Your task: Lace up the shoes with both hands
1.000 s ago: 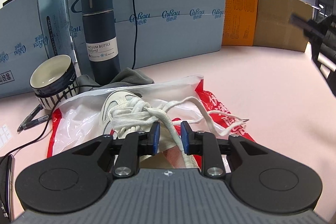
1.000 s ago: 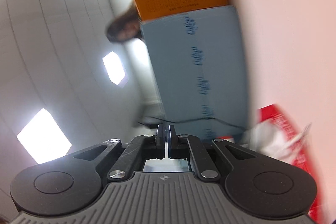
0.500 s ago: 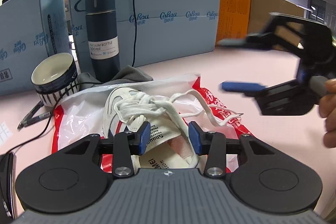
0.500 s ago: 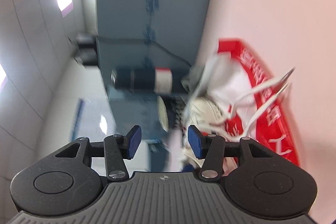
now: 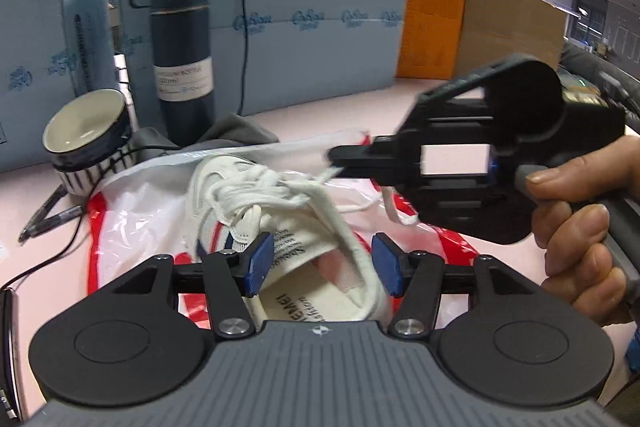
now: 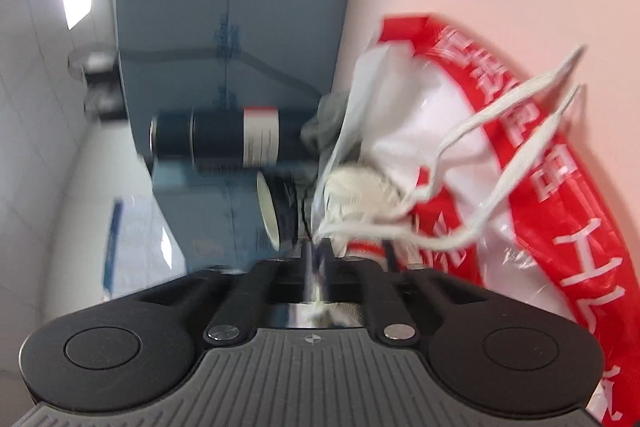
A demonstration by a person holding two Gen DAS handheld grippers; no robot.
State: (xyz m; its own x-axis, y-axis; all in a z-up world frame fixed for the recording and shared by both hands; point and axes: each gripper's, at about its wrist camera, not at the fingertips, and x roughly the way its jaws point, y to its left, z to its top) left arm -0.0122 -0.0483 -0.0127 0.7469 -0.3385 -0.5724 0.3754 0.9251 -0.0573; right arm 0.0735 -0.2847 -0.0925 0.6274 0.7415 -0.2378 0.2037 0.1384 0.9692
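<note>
Atop worktop's plastic bag (image 5: 132, 203), shoe (image 5: 280, 227): right tongs (image 5: 340, 163) pinch lace (image 5: 320, 183) w/ jaws pressed together; left tongs (image 5: 320, 263) spread, opening, empty. Next: probably pull lace taut.

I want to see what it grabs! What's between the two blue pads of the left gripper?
The white sneaker's heel opening, seen in the left wrist view. The left gripper's jaws are opening and touch nothing.

left gripper (image 5: 323, 264): near, pointing downward — jaws apart and opening, pads touching nothing
right gripper (image 5: 334, 163): reaching in from the right — jaws closed
right hand (image 5: 586, 227): wrapped around the grip
</note>
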